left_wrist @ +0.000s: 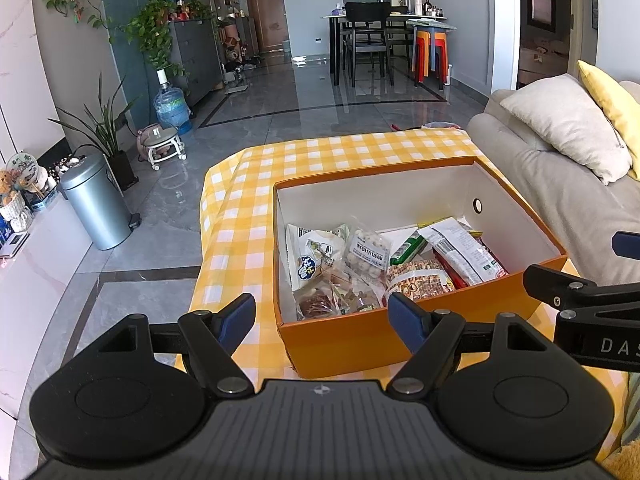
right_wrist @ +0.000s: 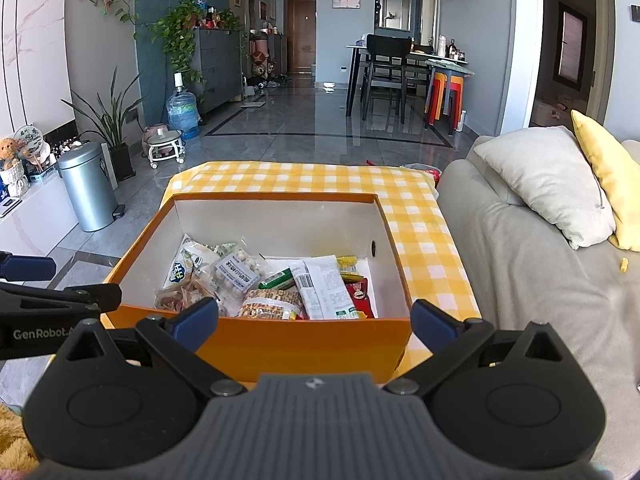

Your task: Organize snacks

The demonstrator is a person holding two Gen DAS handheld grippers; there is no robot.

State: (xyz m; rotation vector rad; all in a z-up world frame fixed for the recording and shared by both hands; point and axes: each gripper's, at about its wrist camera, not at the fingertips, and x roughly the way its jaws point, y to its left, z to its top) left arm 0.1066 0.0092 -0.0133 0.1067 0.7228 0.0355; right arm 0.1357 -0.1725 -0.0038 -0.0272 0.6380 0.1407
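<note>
An orange cardboard box [left_wrist: 360,340] with white inner walls stands on the yellow checked tablecloth [left_wrist: 320,152]. It holds several snack packets [left_wrist: 360,256], heaped in its near half. The box [right_wrist: 304,344] and the snack packets [right_wrist: 280,284] also show in the right wrist view. My left gripper [left_wrist: 322,316] is open and empty, held just before the box's near wall. My right gripper [right_wrist: 314,320] is open and empty, also just before the near wall. Each gripper shows at the edge of the other's view.
A beige sofa [right_wrist: 520,260] with a grey pillow [right_wrist: 548,184] and a yellow pillow [right_wrist: 608,188] lies right of the table. A metal bin [left_wrist: 96,204] stands on the tiled floor at left. A dining table with chairs [left_wrist: 372,44] stands far back.
</note>
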